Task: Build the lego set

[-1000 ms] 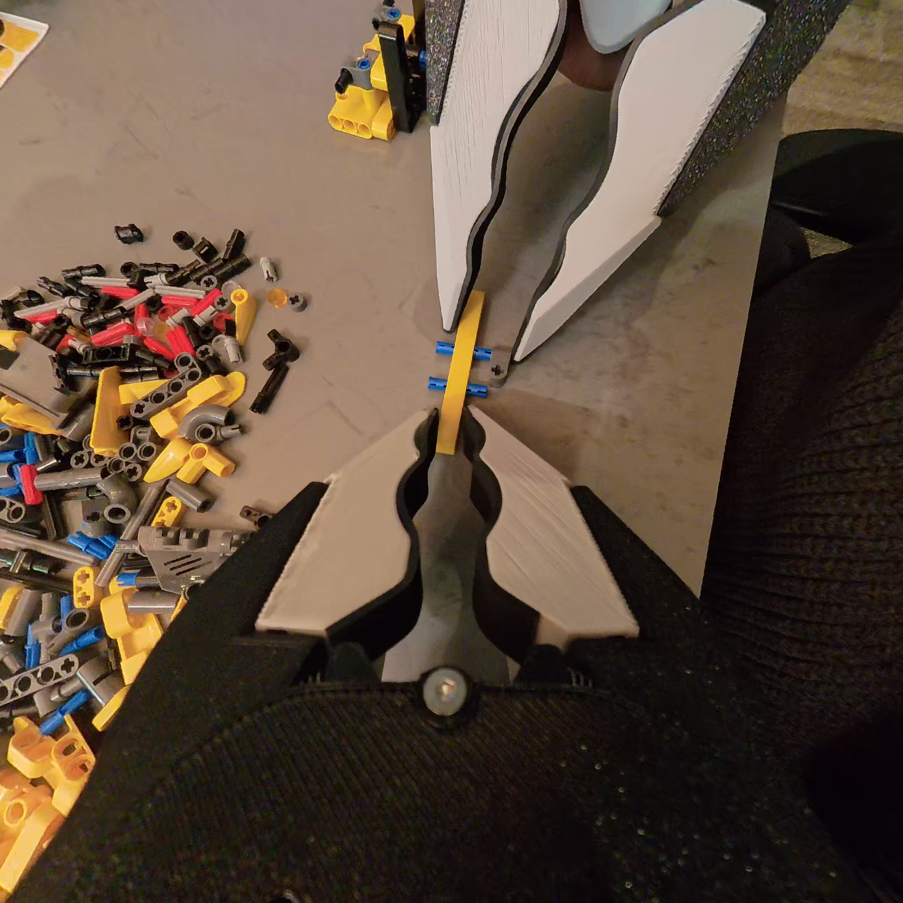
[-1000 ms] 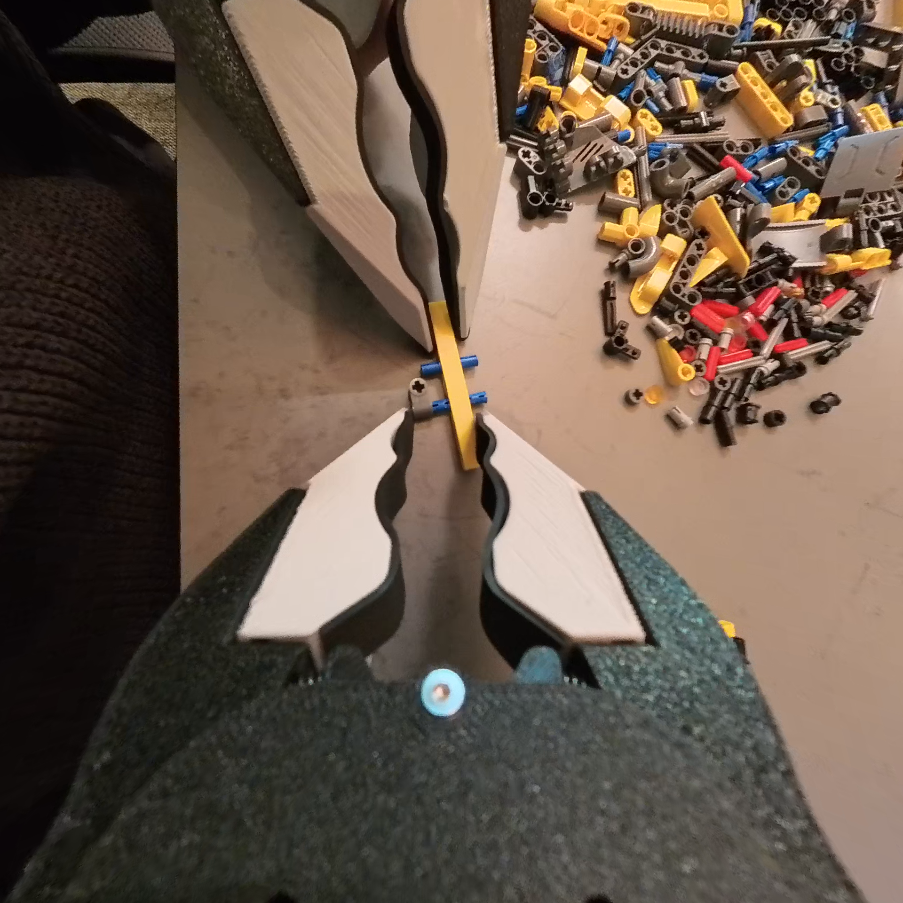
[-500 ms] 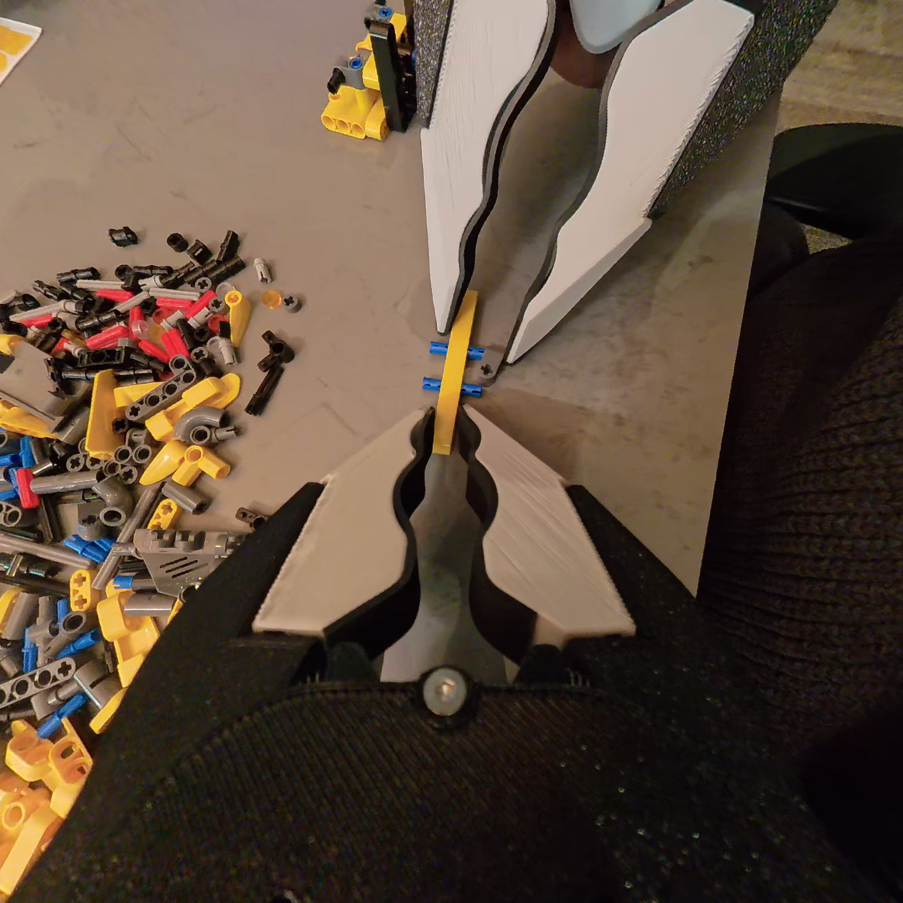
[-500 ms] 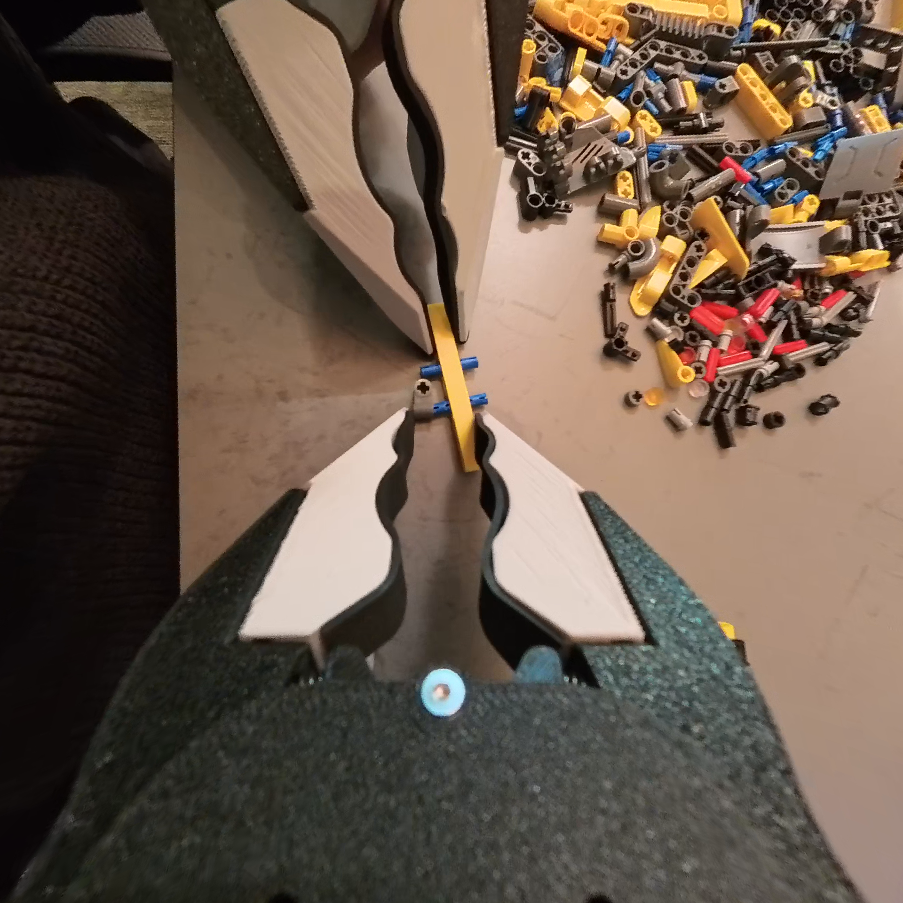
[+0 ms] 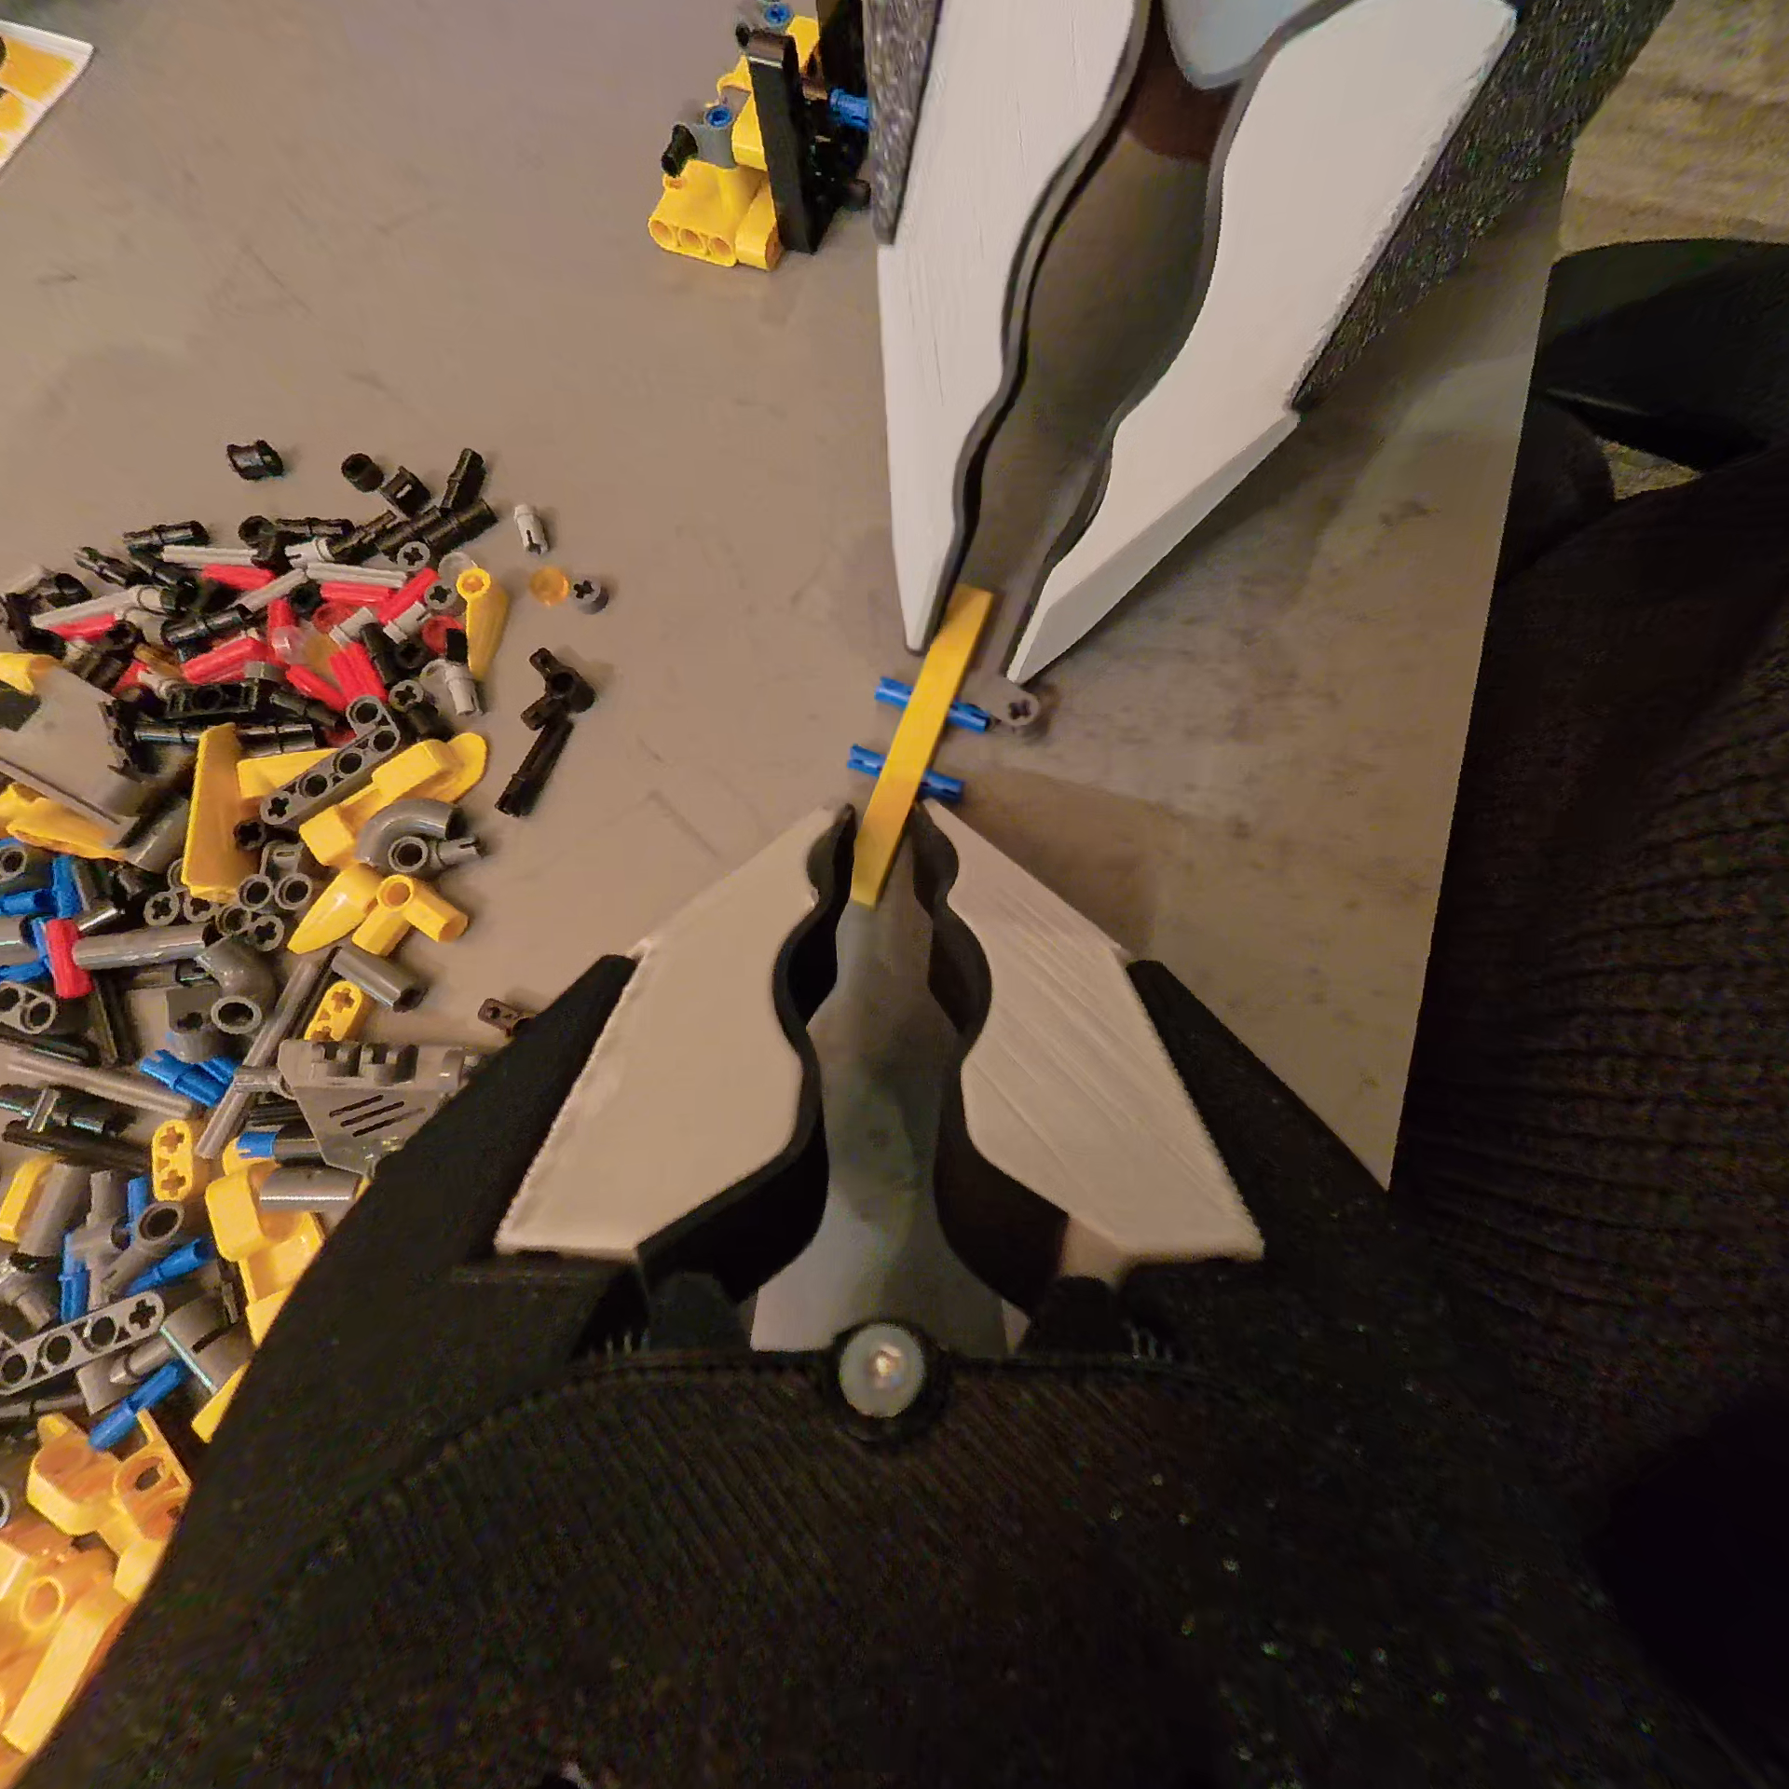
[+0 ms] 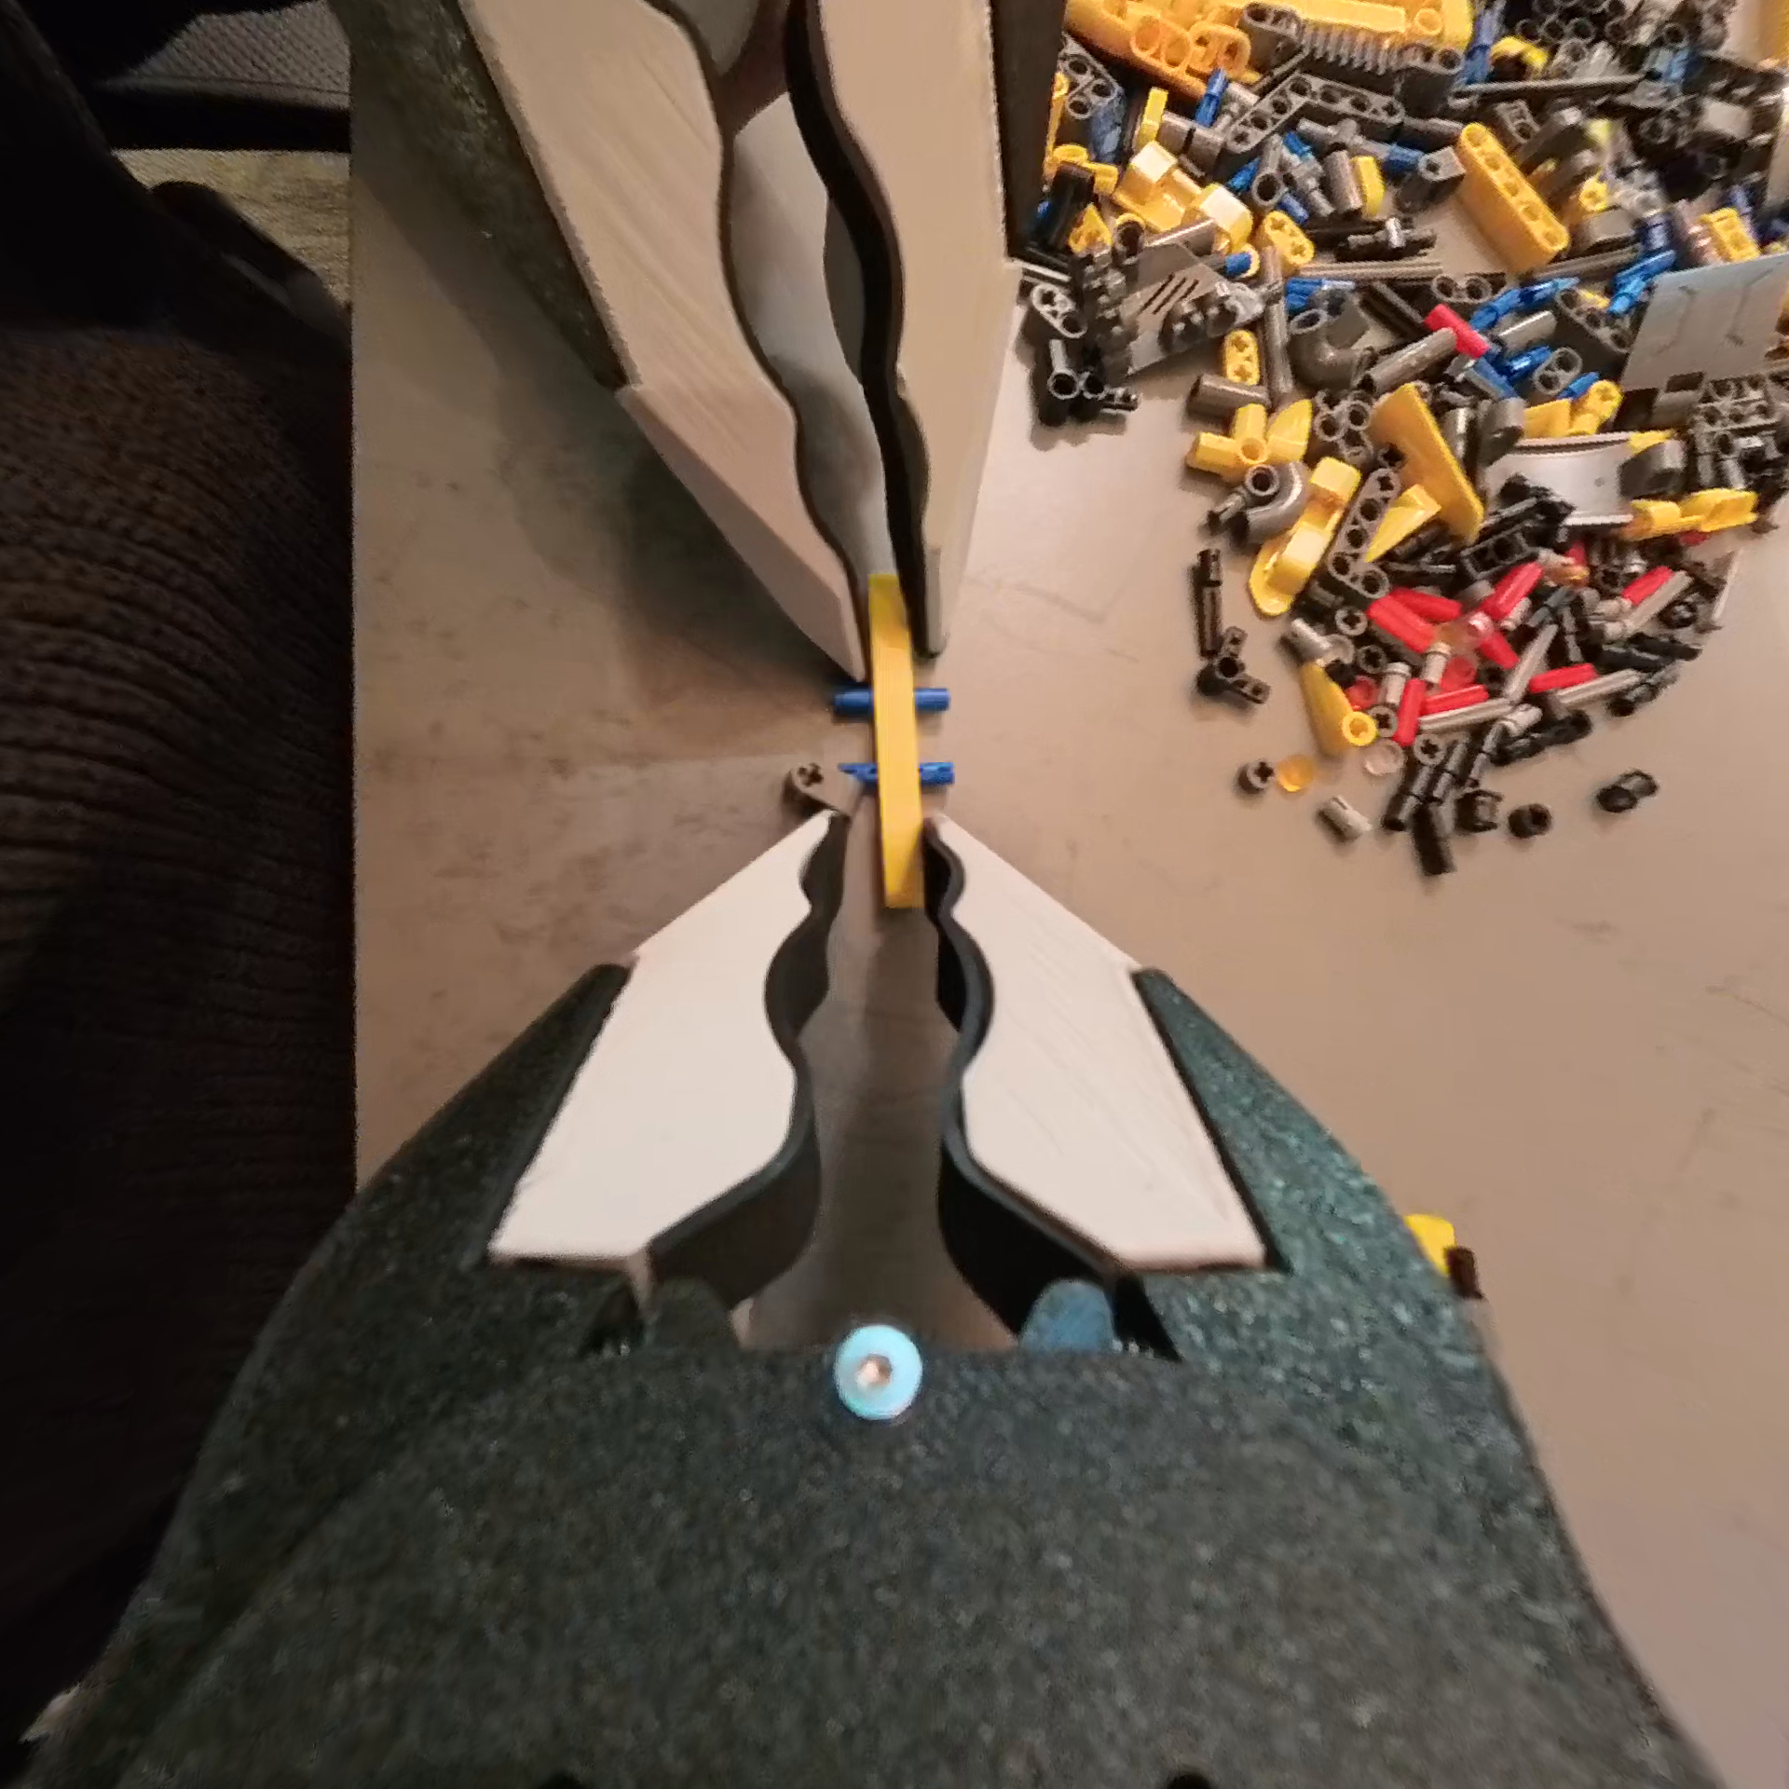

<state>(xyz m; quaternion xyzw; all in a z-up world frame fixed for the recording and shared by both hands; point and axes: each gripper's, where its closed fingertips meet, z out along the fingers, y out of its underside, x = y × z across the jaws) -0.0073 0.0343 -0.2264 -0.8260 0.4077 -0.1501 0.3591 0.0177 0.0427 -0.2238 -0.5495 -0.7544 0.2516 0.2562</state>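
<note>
On a grey table [image 5: 407, 319], we see two hand-held grippers meeting tip to tip over a thin yellow beam [image 5: 920, 736] that bridges the space between them. The left gripper [image 5: 883, 831] has its two fingers drawn in narrow, pinching the near end of the beam in the left wrist view. The right gripper [image 6: 883, 840] is only partly closed: its right-hand finger lies against the beam's other end, while a sliver of table shows between the beam and the opposite finger, so we cannot tell whether it truly grips. Two short blue pins [image 5: 931, 703] cross the beam side by side along its free middle stretch, sticking out on both sides. A small grey connector [image 5: 1018, 709] sits beside one finger of the right gripper and level with the nearer blue pin; whether it is joined to that pin we cannot tell. A loose heap of yellow, black, grey, red and blue building pieces [image 5: 242, 871] spreads over the table well to the side of the grippers. Farther off, a small yellow-and-black assembly [image 5: 755, 165] stands apart near the right gripper's body. Dark knitted fabric [image 5: 1626, 968] fills the space past the table's edge.
</note>
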